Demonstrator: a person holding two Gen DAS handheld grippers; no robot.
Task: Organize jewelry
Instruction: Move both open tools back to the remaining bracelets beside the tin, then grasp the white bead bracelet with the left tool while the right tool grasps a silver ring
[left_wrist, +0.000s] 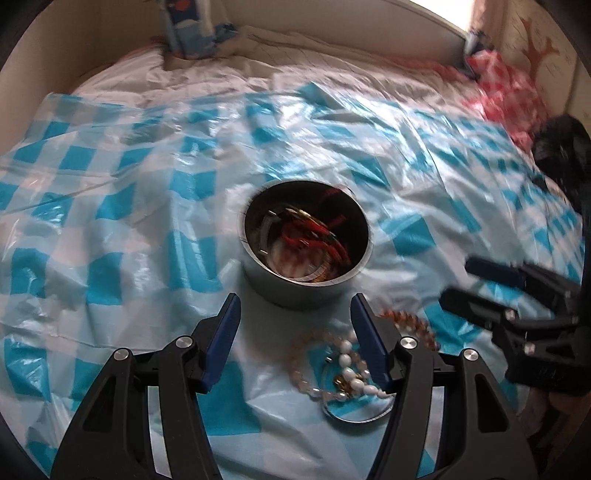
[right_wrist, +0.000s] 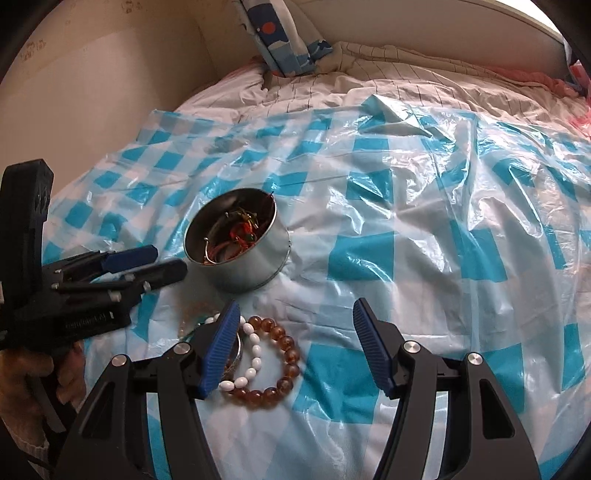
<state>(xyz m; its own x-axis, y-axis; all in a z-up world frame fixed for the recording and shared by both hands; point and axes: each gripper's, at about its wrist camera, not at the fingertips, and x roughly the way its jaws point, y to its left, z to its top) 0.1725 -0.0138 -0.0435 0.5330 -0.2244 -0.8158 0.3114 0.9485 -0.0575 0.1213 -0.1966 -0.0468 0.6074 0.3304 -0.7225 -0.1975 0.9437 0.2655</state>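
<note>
A round silver metal tin (right_wrist: 236, 245) stands near the middle of the crinkled blue-and-white checked plastic sheet (right_wrist: 424, 229) spread over the bed. Inside it lies a tangle of red cords, gold-coloured hoops and a silvery bangle (left_wrist: 306, 240), though the left wrist view is too blurred to separate the pieces.

Toward the near edge of the sheet, just in front of the tin, a small heap of jewelry rests loose: an amber-brown beaded bracelet (right_wrist: 277, 363), a white oval-bead bracelet (right_wrist: 245, 363) lying across it, a pale peach beaded bracelet (left_wrist: 301, 356) and a thin silver ring-shaped bangle (left_wrist: 356, 415) underneath.

The left gripper (left_wrist: 295, 347) hangs over this heap with its blue-padded fingers spread wide and nothing between them; its right finger covers part of the white beads. The right gripper (right_wrist: 297, 345) is just beside the heap, likewise wide apart and empty, its left finger (right_wrist: 219, 350) overlapping the white beads in the right wrist view.
</note>
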